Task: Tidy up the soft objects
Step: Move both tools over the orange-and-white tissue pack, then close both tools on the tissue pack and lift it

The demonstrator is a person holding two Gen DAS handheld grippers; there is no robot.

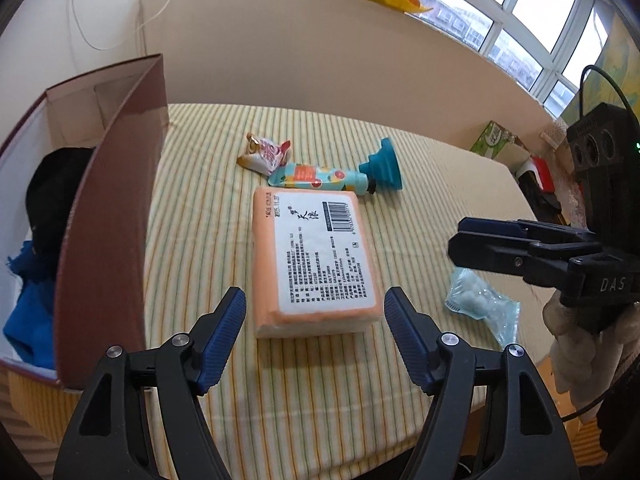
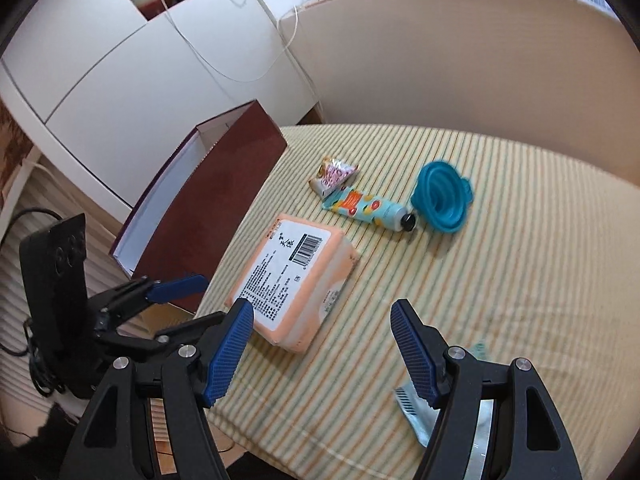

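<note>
A striped yellow cloth (image 1: 360,152) is spread over the table, with a beige board and windows seen behind it. At the left edge of the cloth a dark red box (image 1: 104,216) stands open; black and blue fabric (image 1: 32,280) is seen inside it. An orange tissue pack (image 1: 314,258), label up, lies flat just to the right of the box. Beyond the pack a teal funnel (image 1: 382,166) is placed, and a printed tube (image 1: 320,178) lies touching the pack's far edge. A small snack packet (image 1: 264,152) is found just behind the tube. To the right of the pack, well apart, a light blue sachet (image 1: 480,300) lies. The left gripper (image 1: 316,320) is held wide open before the near end of the pack, nothing between its jaws. The right gripper (image 2: 322,344) is also spread open and empty, above the cloth beside the pack.
</note>
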